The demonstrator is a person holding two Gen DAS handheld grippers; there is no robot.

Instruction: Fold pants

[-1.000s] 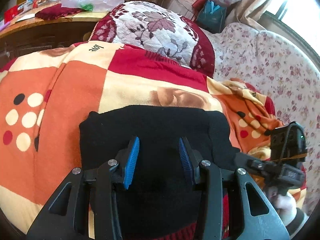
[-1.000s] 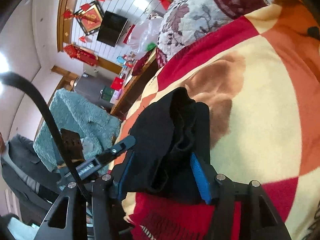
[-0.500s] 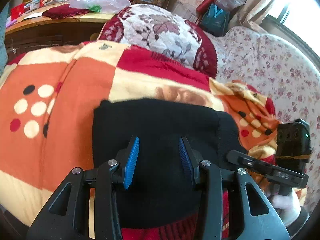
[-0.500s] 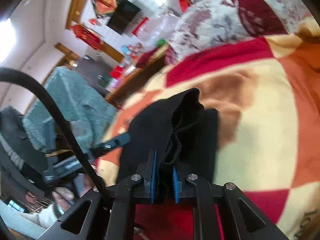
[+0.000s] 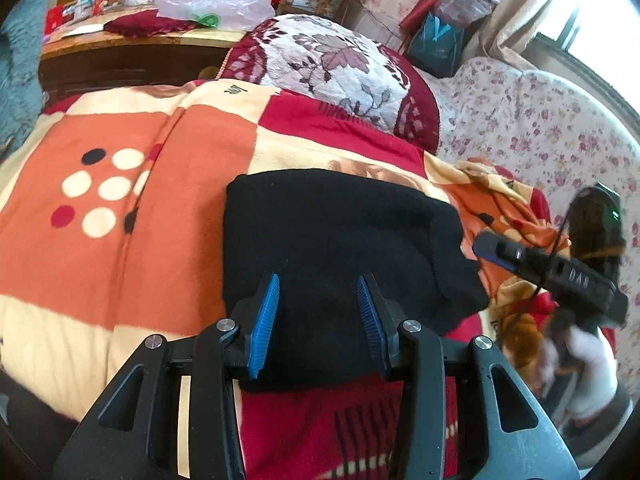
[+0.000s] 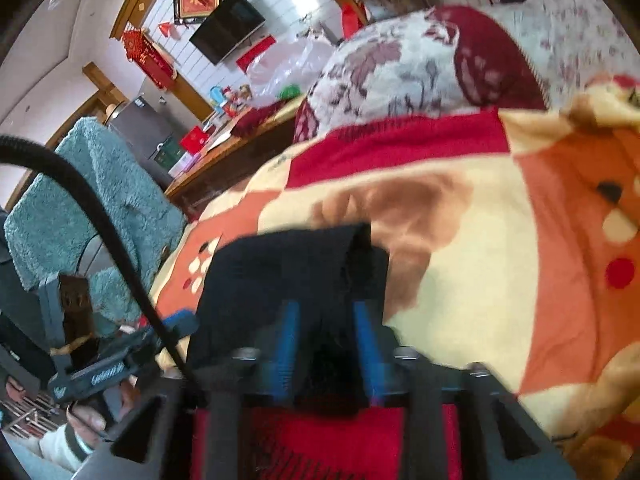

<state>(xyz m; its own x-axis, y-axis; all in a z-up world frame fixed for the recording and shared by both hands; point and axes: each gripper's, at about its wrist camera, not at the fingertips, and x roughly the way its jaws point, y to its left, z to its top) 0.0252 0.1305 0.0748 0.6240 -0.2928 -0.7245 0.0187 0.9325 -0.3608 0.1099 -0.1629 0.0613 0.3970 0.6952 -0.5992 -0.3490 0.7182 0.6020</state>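
Note:
The black pants lie folded into a compact rectangle on an orange, cream and red blanket. My left gripper is open and empty, its blue pads just above the near edge of the pants. In the right wrist view the pants lie under my right gripper, whose blue pads stand apart over the near fold; the view is blurred. The right gripper also shows in the left wrist view, at the right edge of the pants.
A maroon and white floral cushion lies beyond the blanket. A floral sofa cover is to the right. A wooden table with a plastic bag stands behind. A teal fuzzy throw lies left.
My right gripper was shut on the pants' right edge half a second ago; now it has opened and let go. The pants have shifted right in the left wrist view.

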